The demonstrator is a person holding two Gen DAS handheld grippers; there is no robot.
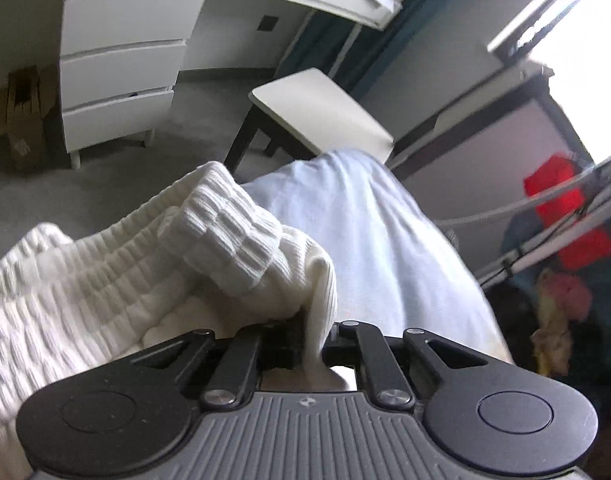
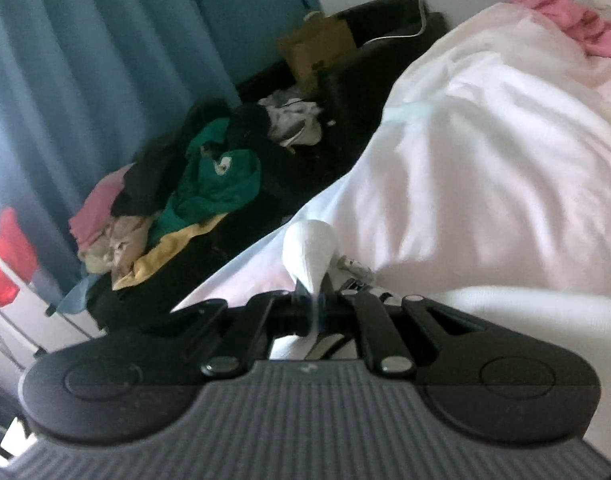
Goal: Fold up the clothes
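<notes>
A cream ribbed knit garment (image 1: 105, 280) bunches across the left of the left wrist view, one cuffed sleeve end (image 1: 233, 236) folded over the top. My left gripper (image 1: 311, 340) is shut on a fold of this knit, which runs down between the jaws. In the right wrist view my right gripper (image 2: 311, 300) is shut on a pinch of white fabric (image 2: 309, 248) that sticks up past the fingers. More of the white garment (image 2: 545, 308) lies at the lower right. Both grippers are over a bed with a white sheet (image 2: 485, 160).
A white drawer unit (image 1: 117, 68) and a small white-topped table (image 1: 321, 112) stand on the carpet beyond the bed. A drying rack with red cloth (image 1: 561, 208) is at the right. A pile of coloured clothes (image 2: 185, 192) lies on a dark surface by blue curtains (image 2: 105, 60). Pink cloth (image 2: 553, 4) lies on the bed.
</notes>
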